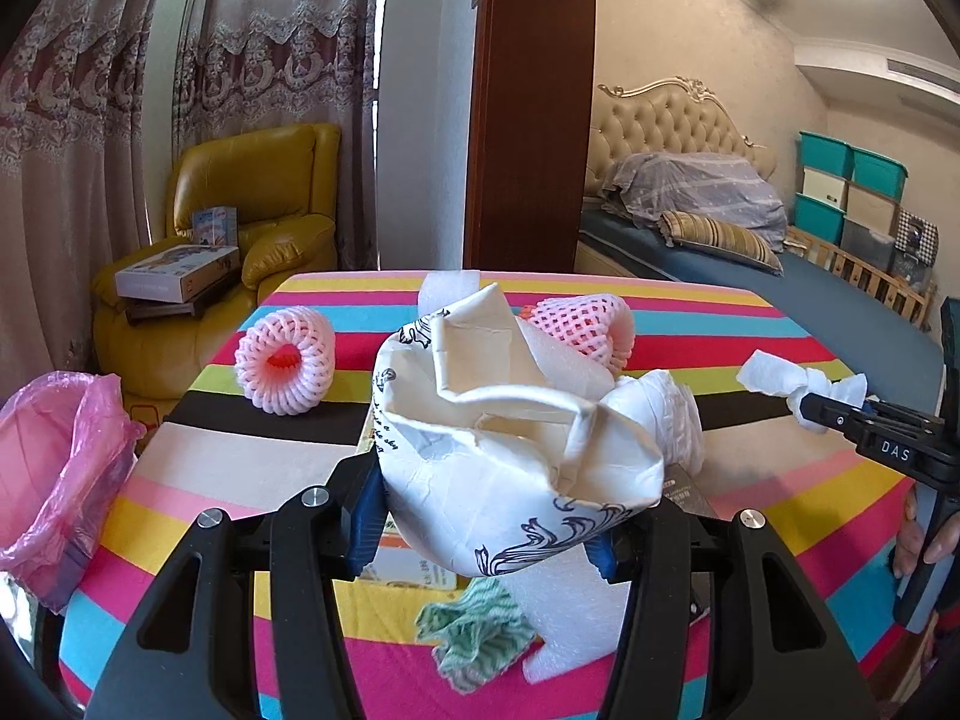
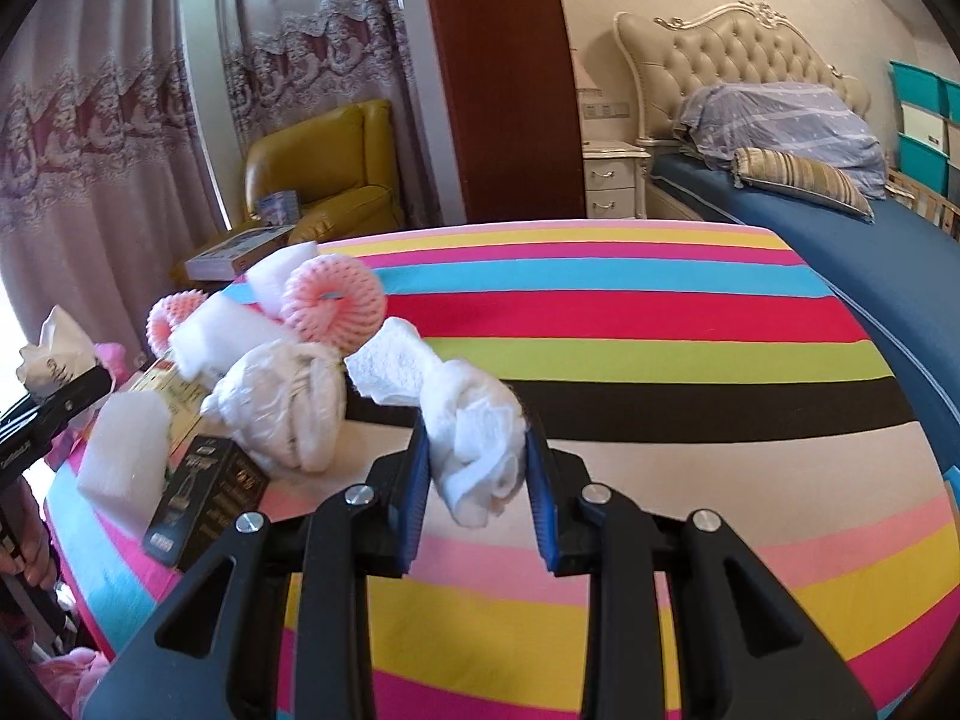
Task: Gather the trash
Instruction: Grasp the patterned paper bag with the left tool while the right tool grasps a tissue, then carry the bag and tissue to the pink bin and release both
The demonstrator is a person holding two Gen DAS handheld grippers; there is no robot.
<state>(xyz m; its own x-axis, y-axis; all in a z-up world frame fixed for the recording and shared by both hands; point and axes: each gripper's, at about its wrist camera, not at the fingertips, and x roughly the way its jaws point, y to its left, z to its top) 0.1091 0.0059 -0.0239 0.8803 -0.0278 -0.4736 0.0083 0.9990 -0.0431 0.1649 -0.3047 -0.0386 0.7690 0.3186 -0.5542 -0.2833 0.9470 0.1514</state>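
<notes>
Trash is all over the striped tablecloth (image 2: 660, 324), and two bits of it are already up off the table. The crumpled white paper bag (image 1: 510, 456) with the dark swirly print is pinched between the blue pads of the left gripper (image 1: 486, 534), held above a green-and-white cloth scrap (image 1: 474, 630) and a white foam sheet (image 1: 564, 618). The right gripper (image 2: 477, 480) is squeezed onto a twisted white paper towel (image 2: 462, 420), lifted over the beige stripe.

Still lying on the table: two pink foam fruit nets, one (image 1: 285, 360) off to the left and the other (image 1: 585, 324) just behind the bag, plus a scrunched white plastic bag (image 2: 282, 408) and a black box (image 2: 207, 501) near the table's edge, next to a white foam block (image 2: 123, 456).

Off the table's left edge sits a bin lined with a pink bag (image 1: 60, 462). Further back are a yellow armchair (image 1: 264, 198) and the bed (image 2: 810, 222).
</notes>
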